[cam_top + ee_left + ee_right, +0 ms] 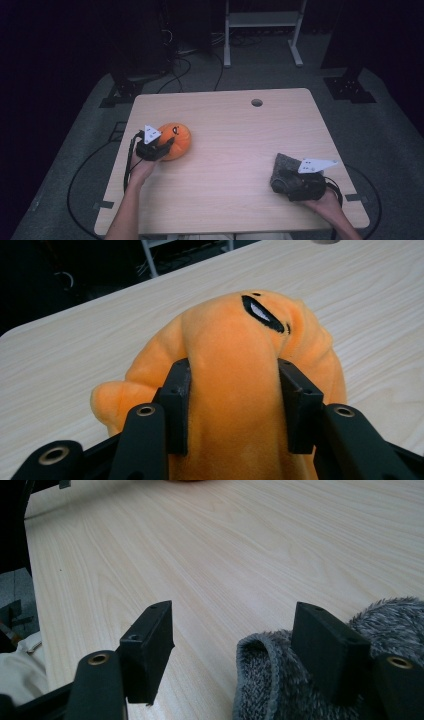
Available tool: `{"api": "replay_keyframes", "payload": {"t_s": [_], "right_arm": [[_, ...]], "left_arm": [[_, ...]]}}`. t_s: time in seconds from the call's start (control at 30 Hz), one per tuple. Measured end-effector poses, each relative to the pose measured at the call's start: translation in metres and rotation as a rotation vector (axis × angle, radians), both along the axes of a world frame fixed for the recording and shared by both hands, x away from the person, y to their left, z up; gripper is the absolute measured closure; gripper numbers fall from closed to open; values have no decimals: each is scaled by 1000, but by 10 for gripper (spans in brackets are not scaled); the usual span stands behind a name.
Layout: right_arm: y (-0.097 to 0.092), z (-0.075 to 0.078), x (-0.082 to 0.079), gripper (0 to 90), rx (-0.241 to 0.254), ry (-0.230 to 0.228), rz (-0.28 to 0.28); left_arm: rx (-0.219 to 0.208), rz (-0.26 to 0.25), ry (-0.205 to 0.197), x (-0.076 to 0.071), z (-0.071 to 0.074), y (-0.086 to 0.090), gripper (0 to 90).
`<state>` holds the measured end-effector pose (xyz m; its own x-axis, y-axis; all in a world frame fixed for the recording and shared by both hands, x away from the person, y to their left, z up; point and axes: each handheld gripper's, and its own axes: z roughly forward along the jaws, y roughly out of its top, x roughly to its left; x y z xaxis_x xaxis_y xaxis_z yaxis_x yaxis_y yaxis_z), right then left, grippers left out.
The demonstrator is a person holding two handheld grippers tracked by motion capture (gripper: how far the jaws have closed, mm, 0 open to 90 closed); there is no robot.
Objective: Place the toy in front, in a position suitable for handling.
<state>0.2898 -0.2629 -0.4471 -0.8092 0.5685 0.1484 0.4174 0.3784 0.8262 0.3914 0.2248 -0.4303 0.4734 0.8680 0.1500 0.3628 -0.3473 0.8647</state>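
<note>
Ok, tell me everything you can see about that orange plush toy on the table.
The orange plush toy is soft, rounded and fuzzy, with a glossy black and white patch on top and a small stubby lobe at one side. It lies on the left part of the wooden table. The left gripper pinches a fold of it between both jaws.

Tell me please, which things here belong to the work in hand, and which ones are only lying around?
In the work:
- orange plush toy, clamped by the left gripper
- grey fuzzy cloth, at the right gripper, jaws open

Only around:
- white rack behind the table
- floor cables
</note>
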Motion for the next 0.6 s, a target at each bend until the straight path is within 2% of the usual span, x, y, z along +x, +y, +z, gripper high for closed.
{"api": "replay_keyframes", "payload": {"t_s": [0.2, 0.3, 0.33, 0.37, 0.43, 0.5, 0.6], "right_arm": [[-2, 1, 1, 319, 6, -1, -10], [-4, 2, 2, 319, 9, -7, -26], [-6, 3, 3, 319, 13, -13, -39], [-6, 3, 3, 319, 13, -13, -39], [-8, 4, 4, 319, 19, -20, -50], [-10, 5, 5, 319, 16, -27, -82], [-12, 5, 6, 334, 12, -27, -107]], "left_arm": [[-19, -7, -16, -7, 9, 2, 564], [-34, -32, -33, -13, 14, -1, 564], [-30, -57, -43, -18, 18, -6, 564], [-30, -57, -43, -18, 18, -6, 564], [-49, -96, -59, -25, 23, -15, 563], [-78, -135, -55, -30, 27, -23, 559], [-86, -187, -58, -38, 29, -39, 558]]}}
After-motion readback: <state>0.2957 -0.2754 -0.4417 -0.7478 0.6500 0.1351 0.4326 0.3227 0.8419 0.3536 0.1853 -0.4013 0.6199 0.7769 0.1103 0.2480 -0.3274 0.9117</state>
